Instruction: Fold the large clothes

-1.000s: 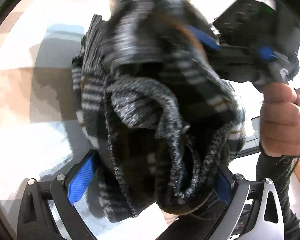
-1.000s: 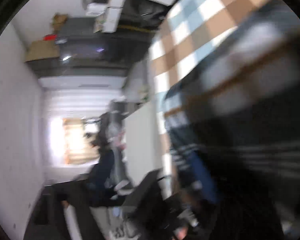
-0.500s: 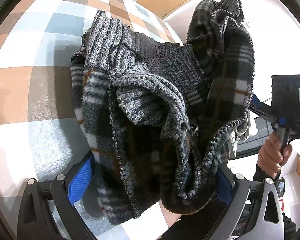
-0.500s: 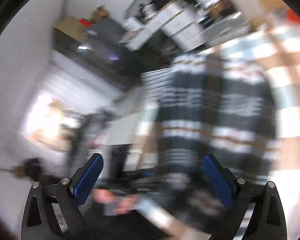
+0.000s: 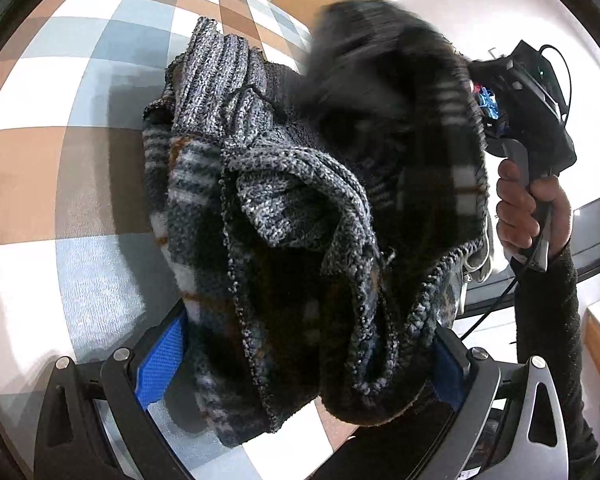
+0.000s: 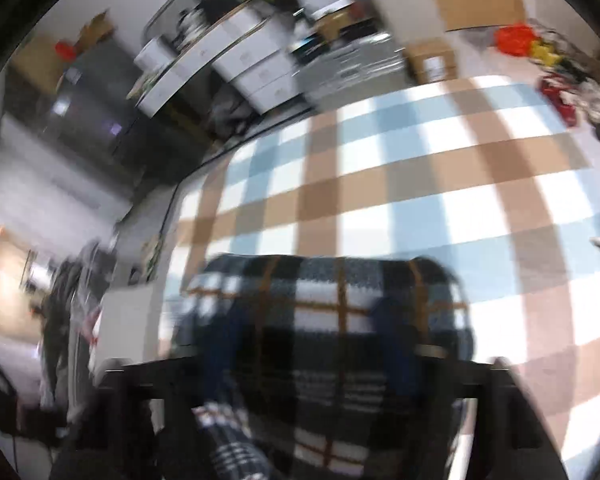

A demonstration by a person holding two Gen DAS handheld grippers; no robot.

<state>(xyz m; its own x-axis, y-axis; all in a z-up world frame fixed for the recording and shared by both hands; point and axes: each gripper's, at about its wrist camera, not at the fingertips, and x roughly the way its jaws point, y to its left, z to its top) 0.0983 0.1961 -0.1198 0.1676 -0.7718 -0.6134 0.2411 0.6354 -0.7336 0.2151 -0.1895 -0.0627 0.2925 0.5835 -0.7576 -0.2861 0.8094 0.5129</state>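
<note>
Here the dark grey plaid knitted garment with white and orange stripes (image 5: 284,216) hangs bunched above the blue, brown and white checked table surface (image 5: 60,92), a thick wad of it filling the left gripper (image 5: 300,364), whose blue-padded jaws stand wide yet press on the bundle from both sides. The right gripper (image 6: 312,344) has just been closing, and in its own blurred view the jaws sit close together with a fold of the plaid between them, so it looks to be pinching an edge. In the left view the person's hand (image 5: 528,216) holds that tool up at the right. The knit seems soft, thick and fairly heavy; it will sag and stretch rather than keep shape. Taking it by the ribbed hem or a shoulder seam, well apart, should let it hang flat.
</note>
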